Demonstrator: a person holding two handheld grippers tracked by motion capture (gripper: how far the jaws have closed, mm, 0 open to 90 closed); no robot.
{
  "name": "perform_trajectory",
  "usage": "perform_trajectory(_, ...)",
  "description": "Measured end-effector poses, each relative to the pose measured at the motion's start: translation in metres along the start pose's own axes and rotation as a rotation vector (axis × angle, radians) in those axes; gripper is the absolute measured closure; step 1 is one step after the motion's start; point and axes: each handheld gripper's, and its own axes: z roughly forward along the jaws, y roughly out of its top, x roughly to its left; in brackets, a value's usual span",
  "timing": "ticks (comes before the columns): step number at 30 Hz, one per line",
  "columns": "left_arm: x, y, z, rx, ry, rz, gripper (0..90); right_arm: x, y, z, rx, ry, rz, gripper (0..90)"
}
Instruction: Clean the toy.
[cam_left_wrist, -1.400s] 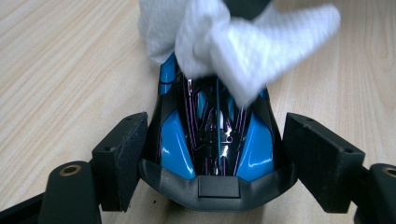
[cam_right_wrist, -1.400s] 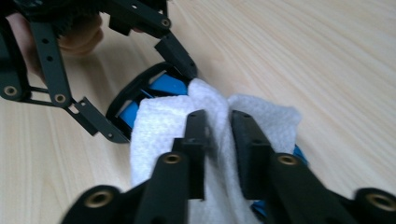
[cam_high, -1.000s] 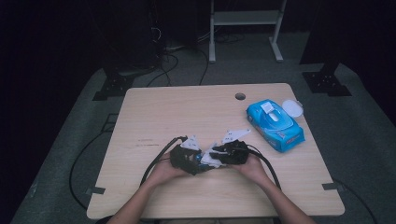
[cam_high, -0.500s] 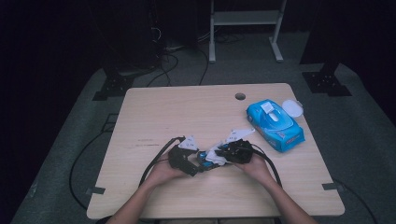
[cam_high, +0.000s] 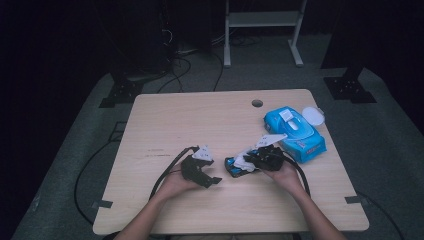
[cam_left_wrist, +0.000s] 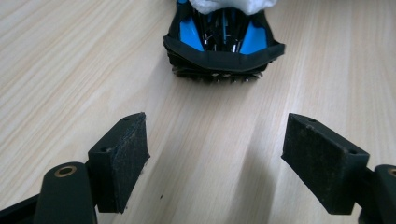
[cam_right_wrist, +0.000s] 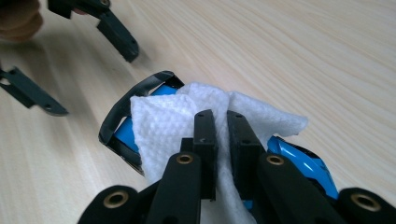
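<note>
From above, the left gripper (cam_high: 212, 181) rests on the pale wood-grain tabletop (cam_high: 200, 120) with jaws apart and nothing between them; its own view shows two rough black pads (cam_left_wrist: 122, 158). Just beside it lies one glossy blue-and-black toy car (cam_high: 235, 167). The right gripper (cam_right_wrist: 220, 140) is clamped on one dimpled white wipe (cam_right_wrist: 161, 126) — draped over the car. One blue soft wipes pack (cam_high: 295, 131) sits farther right.

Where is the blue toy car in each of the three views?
High view: toy car, low centre, under the wipe.
Left gripper view: top centre, ahead of the open jaws.
Right gripper view: centre, under the wipe.
Shared landmark: the white wipe.
</note>
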Motion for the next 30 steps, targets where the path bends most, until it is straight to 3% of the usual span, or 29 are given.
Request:
perform_trajectory(6, -0.002, 0.008, 0.007, -0.024, -0.001, -0.011, 17.2, 0.000, -0.002, -0.003, 0.000, -0.036, -0.007, 79.8)
perform_trajectory(11, -0.005, 0.018, 0.015, -0.053, -0.003, -0.010, 16.9, 0.001, -0.004, 0.000, -0.028, 0.006, 0.036, 82.0)
perform_trajectory(14, -0.007, 0.021, 0.021, -0.041, -0.002, -0.001, 15.2, 0.007, -0.002, 0.002, -0.019, -0.002, 0.003, 82.9)
perform_trajectory(18, -0.007, 0.022, 0.028, -0.027, 0.004, 0.001, 14.4, 0.014, 0.000, 0.008, -0.014, 0.047, 0.016, 83.4)
perform_trajectory(21, -0.007, 0.024, 0.032, -0.028, 0.020, -0.014, 13.9, 0.021, 0.002, 0.013, -0.010, 0.047, -0.004, 83.4)
perform_trajectory(23, -0.008, 0.025, 0.031, -0.027, 0.019, 0.003, 19.5, 0.022, 0.003, 0.013, -0.005, 0.046, -0.014, 83.4)
perform_trajectory(27, -0.008, 0.024, 0.030, -0.026, 0.022, 0.006, 24.5, 0.010, 0.002, 0.005, 0.001, 0.030, 0.009, 83.7)
perform_trajectory(30, -0.007, 0.024, 0.030, -0.024, 0.018, 0.012, 24.6, -0.003, -0.002, -0.004, 0.005, -0.023, 0.031, 83.8)
